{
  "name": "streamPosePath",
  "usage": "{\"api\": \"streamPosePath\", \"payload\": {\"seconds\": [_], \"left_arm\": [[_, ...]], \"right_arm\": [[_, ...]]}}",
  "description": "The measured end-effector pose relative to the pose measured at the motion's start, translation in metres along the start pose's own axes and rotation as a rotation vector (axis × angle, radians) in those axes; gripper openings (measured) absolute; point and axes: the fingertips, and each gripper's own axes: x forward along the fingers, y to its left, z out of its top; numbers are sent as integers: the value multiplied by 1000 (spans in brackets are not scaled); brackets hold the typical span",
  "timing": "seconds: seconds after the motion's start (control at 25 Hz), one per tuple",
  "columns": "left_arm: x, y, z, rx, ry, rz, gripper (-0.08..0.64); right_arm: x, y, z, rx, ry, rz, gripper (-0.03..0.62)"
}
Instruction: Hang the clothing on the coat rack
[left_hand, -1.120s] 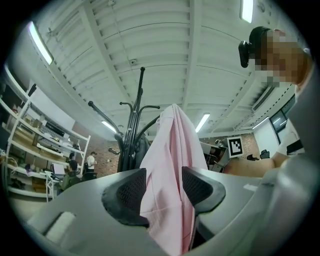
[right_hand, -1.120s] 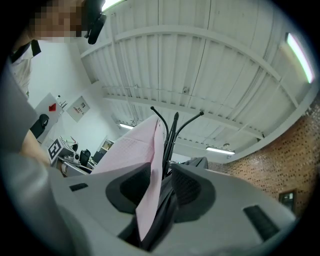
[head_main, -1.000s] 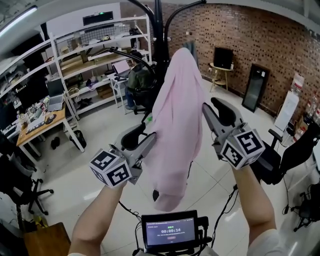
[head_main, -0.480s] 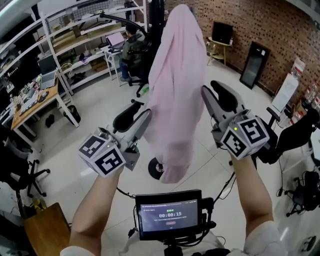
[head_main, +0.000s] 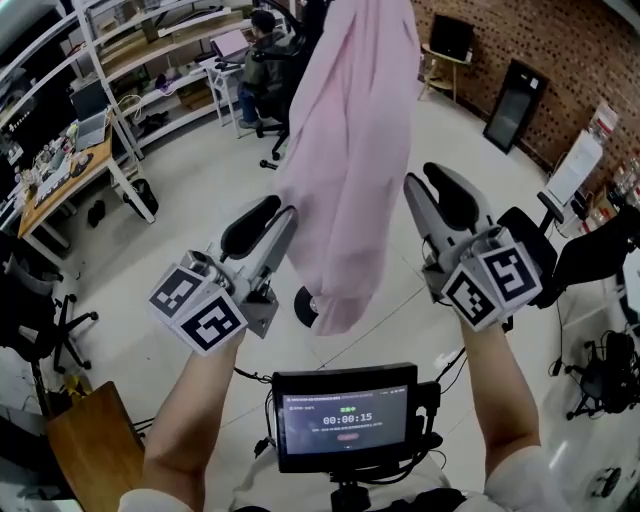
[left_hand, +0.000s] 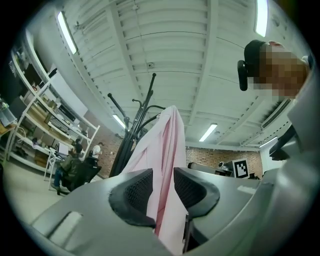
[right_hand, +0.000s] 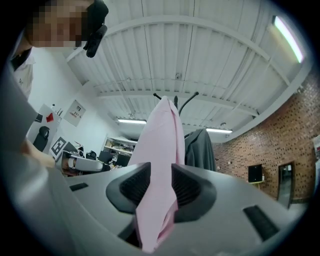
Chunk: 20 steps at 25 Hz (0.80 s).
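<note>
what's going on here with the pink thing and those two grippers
A person holds a gripper in each hand, one on either side of a pink garment that hangs from the top of a black coat rack. The right gripper is shut on a fold of the cloth. The left gripper also has cloth between its fingers, and they are closing on it. The garment's lower end hangs loose above the floor.
</note>
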Motion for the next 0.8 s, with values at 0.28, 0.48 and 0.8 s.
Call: {"api": "streamPosePath", "payload": {"seconds": [0.28, 0.48, 0.8], "left_arm": [[-12, 1, -20, -20, 35, 19, 89], [-23, -5, -27, -19, 37, 10, 20], [-41, -13, -41, -78, 33, 13, 0]], "right_arm": [[-12, 9, -26, 78, 48, 1, 143], [-20, 20, -40, 116, 71, 10, 126], [-35, 46, -53, 94, 100, 91, 86]]}}
